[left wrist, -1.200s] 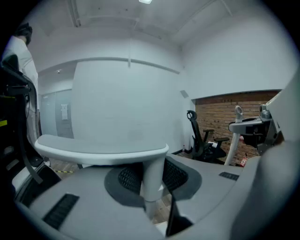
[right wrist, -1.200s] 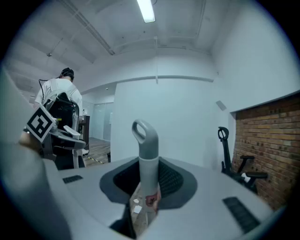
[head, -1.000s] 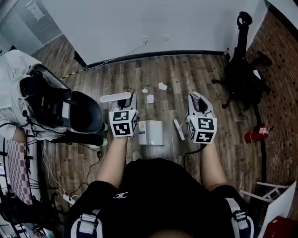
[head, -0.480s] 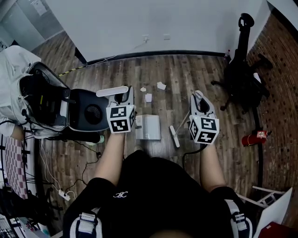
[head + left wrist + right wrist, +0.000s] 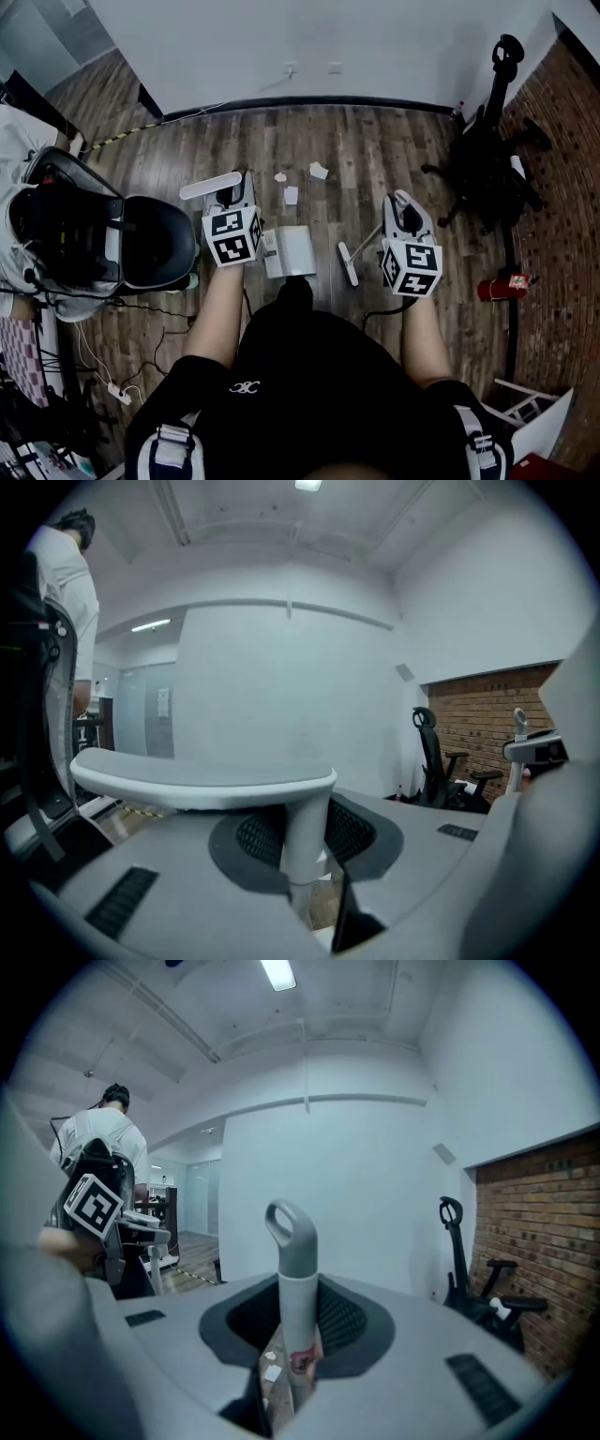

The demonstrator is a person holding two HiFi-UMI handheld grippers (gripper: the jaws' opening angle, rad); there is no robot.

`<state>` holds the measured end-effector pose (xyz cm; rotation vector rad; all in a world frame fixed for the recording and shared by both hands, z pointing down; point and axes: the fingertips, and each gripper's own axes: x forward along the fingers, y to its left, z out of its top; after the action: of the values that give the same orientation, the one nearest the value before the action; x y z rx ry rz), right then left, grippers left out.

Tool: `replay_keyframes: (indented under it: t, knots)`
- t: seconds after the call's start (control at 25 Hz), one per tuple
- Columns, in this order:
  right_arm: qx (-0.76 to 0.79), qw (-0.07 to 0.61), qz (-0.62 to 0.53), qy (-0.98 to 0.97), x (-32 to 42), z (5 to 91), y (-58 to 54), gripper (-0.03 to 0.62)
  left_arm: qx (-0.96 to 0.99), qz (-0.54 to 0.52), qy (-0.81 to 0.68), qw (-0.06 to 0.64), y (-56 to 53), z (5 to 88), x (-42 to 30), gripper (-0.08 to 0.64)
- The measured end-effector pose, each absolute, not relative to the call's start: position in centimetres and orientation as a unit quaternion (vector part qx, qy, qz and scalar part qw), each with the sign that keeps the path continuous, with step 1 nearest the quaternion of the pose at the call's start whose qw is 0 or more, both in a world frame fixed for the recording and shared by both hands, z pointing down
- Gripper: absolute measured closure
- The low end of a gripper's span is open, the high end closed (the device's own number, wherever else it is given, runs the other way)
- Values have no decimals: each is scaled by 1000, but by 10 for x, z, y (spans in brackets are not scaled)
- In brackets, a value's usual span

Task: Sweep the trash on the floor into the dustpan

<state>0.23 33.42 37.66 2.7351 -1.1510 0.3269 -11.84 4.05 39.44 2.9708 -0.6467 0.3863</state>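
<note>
My left gripper is shut on the upright T-shaped handle of the white dustpan, whose box rests on the wood floor in front of me. My right gripper is shut on the grey broom handle with a loop at its top. The broom head lies on the floor right of the dustpan. Three scraps of white paper trash lie beyond the dustpan, toward the wall. Some scraps show through the right gripper's jaws.
A black chair with a loaded seat stands close on the left, beside a person in white. A black office chair and a red extinguisher are at the right by the brick wall. Cables trail at lower left.
Both grippers, with the dustpan and the broom, have shifted a little left and nearer the paper scraps. The head camera has moved too, so the black chair sits further left in the picture.
</note>
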Motion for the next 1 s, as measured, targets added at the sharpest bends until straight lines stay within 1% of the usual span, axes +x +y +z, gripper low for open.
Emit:
replay_keyframes:
  t: [0.2, 0.48, 0.76, 1.0]
  knots:
    - [913, 91, 127, -378, 36, 379, 304, 497, 959, 149, -229, 73, -5, 425, -104, 474]
    - [912, 110, 146, -367, 111, 382, 256, 495, 938, 169, -282, 113, -73, 463, -76, 474]
    - [906, 146, 131, -375, 171, 385, 189, 495, 911, 179, -330, 172, -145, 505, -69, 471]
    - [900, 151, 128, -389, 231, 389, 146, 495, 892, 183, -371, 183, -172, 525, -58, 466]
